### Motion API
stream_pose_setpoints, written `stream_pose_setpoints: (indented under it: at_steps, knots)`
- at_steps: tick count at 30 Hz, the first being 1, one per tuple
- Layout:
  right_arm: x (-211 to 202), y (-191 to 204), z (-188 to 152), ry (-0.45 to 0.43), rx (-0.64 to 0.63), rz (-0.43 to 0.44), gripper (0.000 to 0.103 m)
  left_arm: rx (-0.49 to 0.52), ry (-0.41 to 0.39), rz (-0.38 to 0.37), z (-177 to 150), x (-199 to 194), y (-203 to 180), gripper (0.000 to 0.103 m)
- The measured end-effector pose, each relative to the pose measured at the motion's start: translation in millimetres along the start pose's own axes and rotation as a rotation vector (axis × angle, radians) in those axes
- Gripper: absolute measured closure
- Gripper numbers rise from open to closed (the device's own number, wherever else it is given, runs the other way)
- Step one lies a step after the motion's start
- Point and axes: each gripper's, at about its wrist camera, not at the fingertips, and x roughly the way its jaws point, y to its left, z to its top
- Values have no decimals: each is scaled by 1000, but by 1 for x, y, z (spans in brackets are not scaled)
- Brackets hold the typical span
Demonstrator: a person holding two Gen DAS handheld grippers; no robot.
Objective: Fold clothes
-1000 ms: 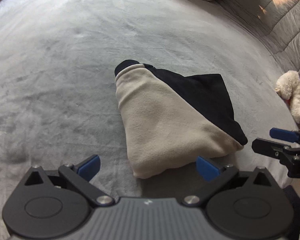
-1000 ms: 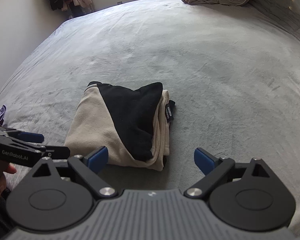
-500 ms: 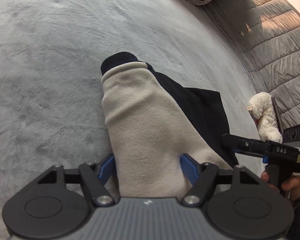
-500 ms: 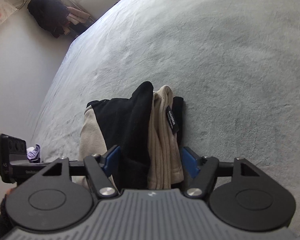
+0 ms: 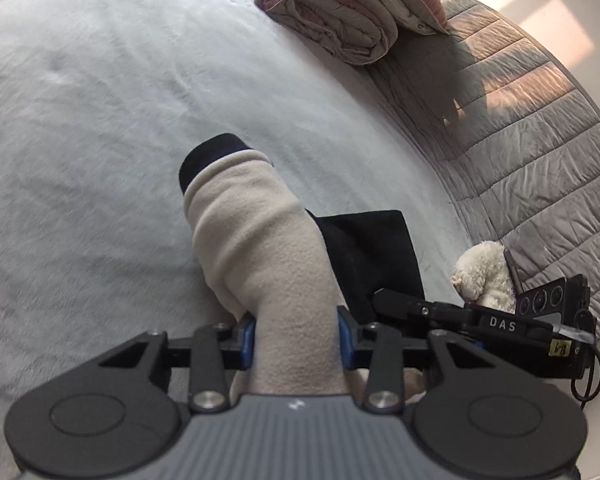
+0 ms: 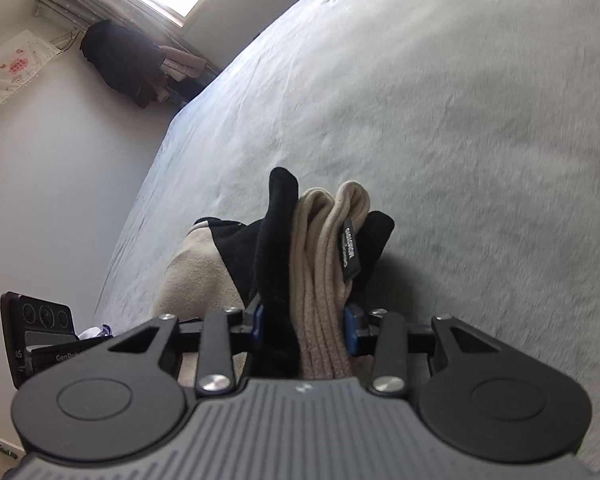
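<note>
Grey plush bed cover (image 5: 100, 128) fills most of both views. Quilted grey headboard (image 5: 540, 168) runs along the right in the left wrist view, with a rolled pink-and-cream duvet (image 5: 340, 12) at the far end of the bed just in front of it.

Folded fleece garment (image 5: 260, 264), beige and black, lies on the cover near the close edge of the bed, directly under both grippers. In the left wrist view its long axis runs away from the camera, leaning slightly up-left; the far end shows a rounded beige fold with a black layer sticking out beyond it. A black panel spreads off to the right. In the right wrist view the stacked fold edges run the same way, away from the camera: black layer left, beige ribs in the middle, black again right, and a small black label (image 6: 350, 254) hanging on the beige edge.

Left gripper (image 5: 296, 338): jaws closing, blue pads pressing on both sides of the beige fold, cloth bunched between them.

Right gripper (image 6: 304, 328): jaws closing, pads squeezing the black-and-beige layer stack.

Each gripper shows at the edge of the other's view. White plush toy (image 5: 484, 276) sits by the headboard, well apart from the garment.
</note>
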Motion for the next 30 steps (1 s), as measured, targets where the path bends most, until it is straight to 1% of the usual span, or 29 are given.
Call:
stream_pose_setpoints:
  at_steps: [4, 9, 12, 15, 18, 22, 25, 30]
  knots:
    - [-19, -8, 46, -64, -22, -23, 63, 15, -42, -47, 40, 29, -21, 64]
    - [-35, -25, 113, -129, -62, -73, 63, 41, -81, -79, 91, 74, -53, 64]
    - [-38, -39, 152, -163, -71, -105, 63, 50, -101, -96, 116, 101, -71, 64]
    - [-36, -55, 181, -189, -88, -133, 63, 60, -112, -114, 138, 128, -82, 64]
    - [-29, -74, 205, -199, -101, -161, 63, 50, -110, -127, 156, 156, -82, 64]
    - [-25, -103, 224, -202, -117, -204, 63, 37, -95, -137, 172, 196, -78, 64]
    - [-22, -129, 235, -200, -106, -221, 63, 21, -77, -146, 176, 225, -75, 63]
    - [-24, -169, 245, -203, -71, -244, 63, 16, -62, -161, 171, 266, -79, 63]
